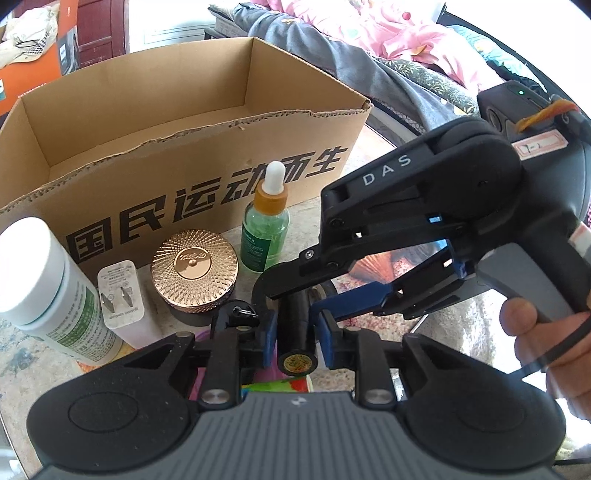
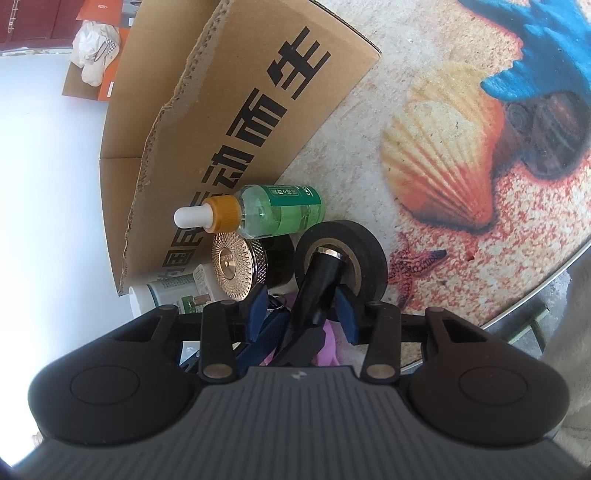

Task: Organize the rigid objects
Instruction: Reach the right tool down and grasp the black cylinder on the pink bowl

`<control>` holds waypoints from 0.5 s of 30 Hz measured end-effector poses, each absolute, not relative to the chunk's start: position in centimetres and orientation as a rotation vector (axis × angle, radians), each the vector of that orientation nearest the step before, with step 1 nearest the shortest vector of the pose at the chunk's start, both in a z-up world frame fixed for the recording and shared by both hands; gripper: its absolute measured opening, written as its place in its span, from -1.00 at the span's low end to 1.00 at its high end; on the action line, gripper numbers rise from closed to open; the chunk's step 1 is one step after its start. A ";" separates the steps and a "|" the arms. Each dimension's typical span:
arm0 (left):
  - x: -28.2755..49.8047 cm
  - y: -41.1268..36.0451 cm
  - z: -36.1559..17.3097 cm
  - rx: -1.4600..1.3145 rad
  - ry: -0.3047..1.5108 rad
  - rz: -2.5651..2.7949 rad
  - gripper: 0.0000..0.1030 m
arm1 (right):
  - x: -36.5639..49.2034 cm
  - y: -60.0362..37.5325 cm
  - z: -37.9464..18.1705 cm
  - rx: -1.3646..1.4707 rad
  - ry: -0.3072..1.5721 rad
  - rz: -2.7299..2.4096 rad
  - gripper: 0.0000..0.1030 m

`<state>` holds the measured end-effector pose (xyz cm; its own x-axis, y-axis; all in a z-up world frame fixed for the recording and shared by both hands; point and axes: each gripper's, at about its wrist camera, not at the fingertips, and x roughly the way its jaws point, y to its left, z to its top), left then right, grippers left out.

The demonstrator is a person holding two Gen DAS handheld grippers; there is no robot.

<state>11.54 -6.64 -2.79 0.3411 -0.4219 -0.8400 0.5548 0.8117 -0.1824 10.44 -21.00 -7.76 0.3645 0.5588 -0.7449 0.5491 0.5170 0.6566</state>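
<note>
A black cylinder point(image 1: 297, 334), like a small flashlight with a yellow-ringed end, lies between the blue pads of my left gripper point(image 1: 297, 338), which stands open around it with gaps on both sides. My right gripper point(image 1: 306, 295) reaches in from the right. In the right wrist view my right gripper point(image 2: 301, 306) is open around the same cylinder point(image 2: 317, 284), whose tip pokes into a roll of black tape point(image 2: 341, 258). An open cardboard box point(image 1: 177, 147) stands behind.
In front of the box stand a green dropper bottle point(image 1: 266, 225), a gold-lidded jar point(image 1: 194, 267), a white plug adapter point(image 1: 123, 299) and a white bottle point(image 1: 48, 288). The table mat shows a seashell print point(image 2: 439, 162). Bedding point(image 1: 369, 33) lies beyond.
</note>
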 end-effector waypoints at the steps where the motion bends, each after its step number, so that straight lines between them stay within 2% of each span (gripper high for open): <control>1: 11.7 -6.8 -2.9 0.150 1.051 -0.635 -0.53 | 10.2 -21.1 -7.9 1.117 1.269 0.012 -0.23; 10: 12.3 -8.4 -3.0 0.177 1.097 -0.612 -0.55 | 9.4 -22.6 -8.6 1.148 1.220 0.074 -0.28; 15: 11.4 -9.2 -2.7 0.214 1.047 -0.586 -0.49 | 8.5 -23.0 -9.0 1.165 1.184 0.119 -0.38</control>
<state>11.36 -9.20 -2.69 0.3650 -0.3521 -0.8619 0.5501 0.8284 -0.1054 8.46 -23.02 -9.04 0.4411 0.6154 -0.6532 0.4731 0.4590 0.7520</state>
